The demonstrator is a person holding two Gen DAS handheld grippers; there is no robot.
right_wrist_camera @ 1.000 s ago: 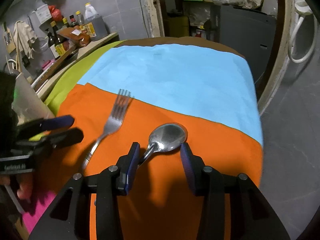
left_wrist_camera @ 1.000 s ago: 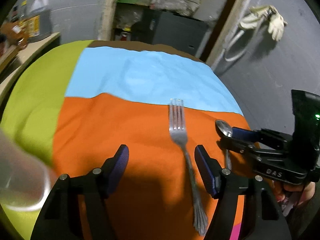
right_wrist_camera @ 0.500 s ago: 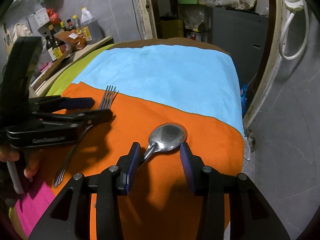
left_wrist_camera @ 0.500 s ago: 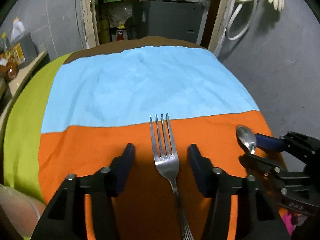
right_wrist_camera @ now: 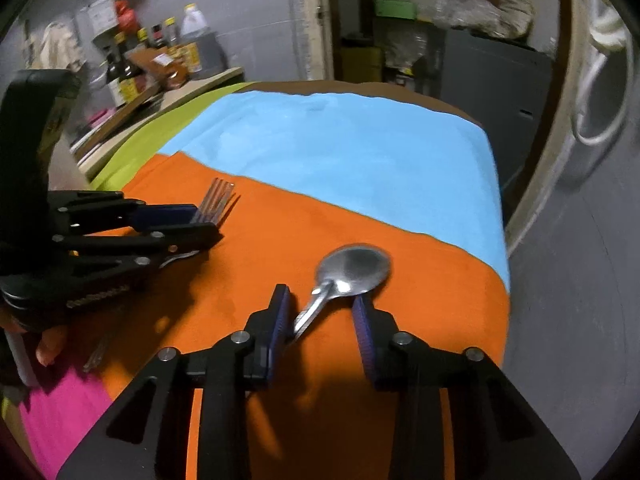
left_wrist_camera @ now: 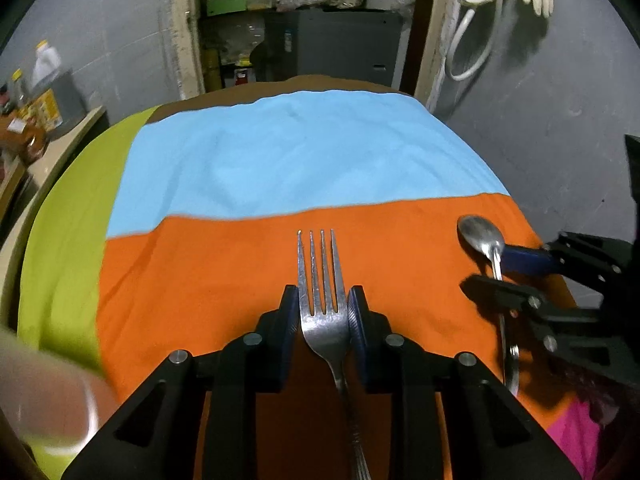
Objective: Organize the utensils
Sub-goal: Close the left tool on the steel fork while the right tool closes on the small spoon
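At the lower centre of the left wrist view, the left gripper [left_wrist_camera: 323,312] is closing on the fork [left_wrist_camera: 322,300], its pads flanking the head just below the tines, apparently touching, for a grip near the wide part. In the right wrist view's lower centre, the right gripper [right_wrist_camera: 322,312] is closing too, its jaws apart around the neck of the spoon [right_wrist_camera: 354,268], which lies flat on the orange cloth [right_wrist_camera: 260,272], not yet pinched.

Table [left_wrist_camera: 344,82] covered by cloths; brown edge shows at far end. Blue cloth [left_wrist_camera: 288,160] ahead of fingers, orange cloth [left_wrist_camera: 208,272] under them, green cloth [left_wrist_camera: 68,216] left of left fingers, pink cloth [right_wrist_camera: 60,412] at near corner. Fork [left_wrist_camera: 323,312] flat on orange cloth, head between left fingers, tines forward. Spoon [right_wrist_camera: 348,276] on orange cloth, neck between right fingers, bowl beyond tips.
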